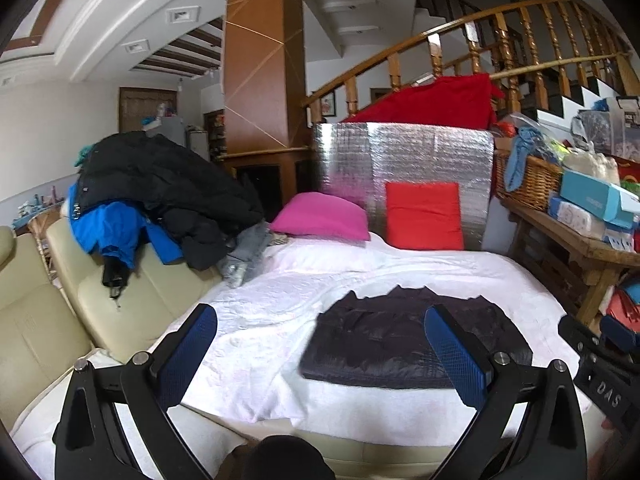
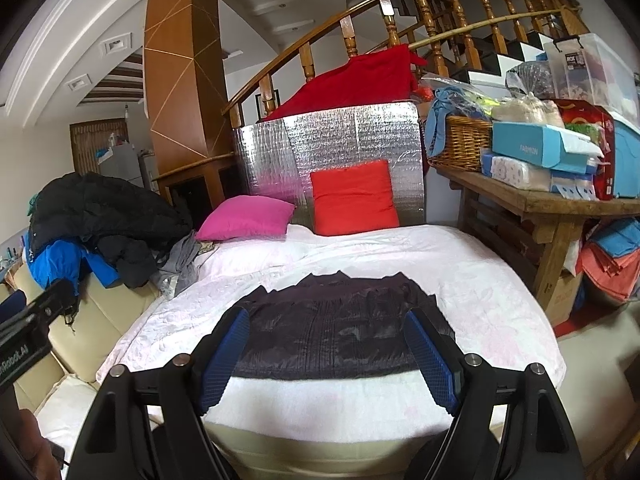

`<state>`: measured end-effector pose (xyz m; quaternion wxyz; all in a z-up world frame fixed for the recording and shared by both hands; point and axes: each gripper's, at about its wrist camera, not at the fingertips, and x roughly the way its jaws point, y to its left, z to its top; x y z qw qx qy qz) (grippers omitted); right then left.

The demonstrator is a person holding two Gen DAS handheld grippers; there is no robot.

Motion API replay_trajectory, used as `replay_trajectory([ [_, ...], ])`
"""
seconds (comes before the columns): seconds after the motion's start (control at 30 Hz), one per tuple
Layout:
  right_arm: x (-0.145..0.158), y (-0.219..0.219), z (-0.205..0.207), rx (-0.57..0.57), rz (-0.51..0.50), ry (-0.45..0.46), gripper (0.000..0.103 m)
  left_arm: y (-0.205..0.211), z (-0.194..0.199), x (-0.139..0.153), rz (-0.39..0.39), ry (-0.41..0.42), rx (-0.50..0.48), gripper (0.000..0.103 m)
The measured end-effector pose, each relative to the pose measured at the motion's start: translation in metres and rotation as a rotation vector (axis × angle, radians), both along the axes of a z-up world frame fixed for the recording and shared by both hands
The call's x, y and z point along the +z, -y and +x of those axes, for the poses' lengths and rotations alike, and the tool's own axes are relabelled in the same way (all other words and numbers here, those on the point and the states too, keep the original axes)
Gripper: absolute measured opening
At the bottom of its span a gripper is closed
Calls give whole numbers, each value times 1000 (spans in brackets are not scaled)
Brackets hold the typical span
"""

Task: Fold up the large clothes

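Observation:
A dark quilted jacket [image 1: 404, 344] lies folded into a flat rectangle on the white bedspread [image 1: 280, 304]; it also shows in the right wrist view [image 2: 332, 328]. My left gripper [image 1: 320, 316] is open and empty, held above the near edge of the bed, left of the jacket. My right gripper [image 2: 326, 320] is open and empty, held above the jacket's near edge. A pile of black and blue coats [image 1: 152, 196] lies on the cream sofa back at the left, also in the right wrist view [image 2: 100, 224].
A pink pillow [image 1: 320, 218] and a red cushion [image 1: 424, 216] lie at the far end against a silver foil panel [image 1: 404, 160]. A wooden side table [image 2: 540, 208] with a wicker basket [image 2: 460, 144] and boxes stands at the right. A cream sofa [image 1: 60, 320] borders the left.

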<state>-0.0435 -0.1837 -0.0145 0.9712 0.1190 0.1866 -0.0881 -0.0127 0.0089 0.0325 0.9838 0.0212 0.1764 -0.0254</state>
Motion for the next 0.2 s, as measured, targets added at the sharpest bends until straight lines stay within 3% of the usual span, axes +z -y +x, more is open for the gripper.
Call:
replay_trajectory([
  [0.2,7,50,33,-71,31,5,83,-4,45,7,-42,3,-23,103],
])
